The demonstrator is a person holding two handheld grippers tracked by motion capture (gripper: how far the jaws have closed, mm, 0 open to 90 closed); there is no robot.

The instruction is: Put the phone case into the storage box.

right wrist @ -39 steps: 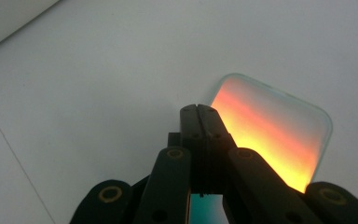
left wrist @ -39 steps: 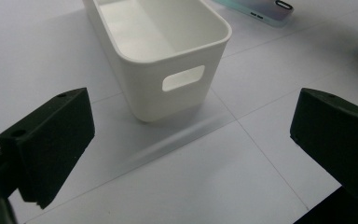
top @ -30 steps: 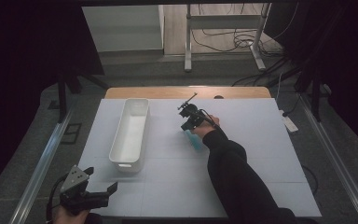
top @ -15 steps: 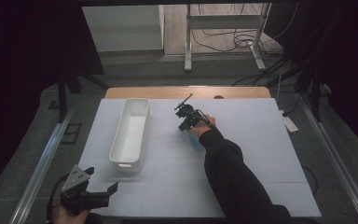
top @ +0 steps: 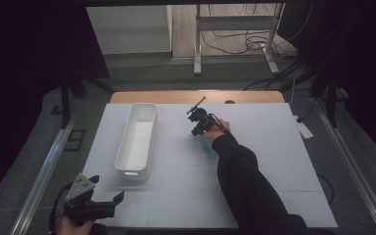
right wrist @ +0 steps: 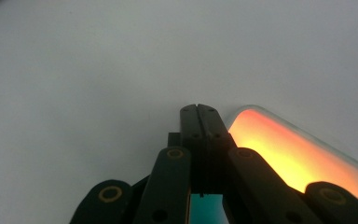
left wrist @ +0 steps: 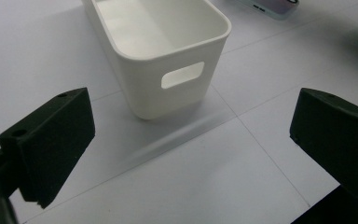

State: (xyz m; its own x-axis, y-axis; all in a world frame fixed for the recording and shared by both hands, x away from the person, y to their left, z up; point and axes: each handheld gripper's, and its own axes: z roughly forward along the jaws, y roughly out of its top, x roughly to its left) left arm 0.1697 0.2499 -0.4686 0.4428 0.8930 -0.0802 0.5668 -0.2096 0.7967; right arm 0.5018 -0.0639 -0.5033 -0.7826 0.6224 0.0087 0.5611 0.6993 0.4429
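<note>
Over the last second little has moved. The right gripper point(top: 199, 119) has crept only a touch toward the far edge of the worktop point(top: 274, 147), and its jaws are pressed flat together with nothing between them. In the right gripper view they meet tip to tip above the bare surface, with a flat, round-cornered tile point(right wrist: 298, 151) lying just beside them, glowing orange there. In the high view a small blue-green piece point(top: 206, 146) lies on the worktop by the sleeve, near the middle; I cannot tell whether it is that same tile.

The left gripper point(top: 94, 202) sits at the near left corner as before — jaws wide apart and empty, facing the handle end of the white bin point(top: 138, 142), which stands along the left half and looks empty.

My reading: the tile is not yet picked up — the closed jaws may be nudging it or lining up beside it, so the bin waits.
</note>
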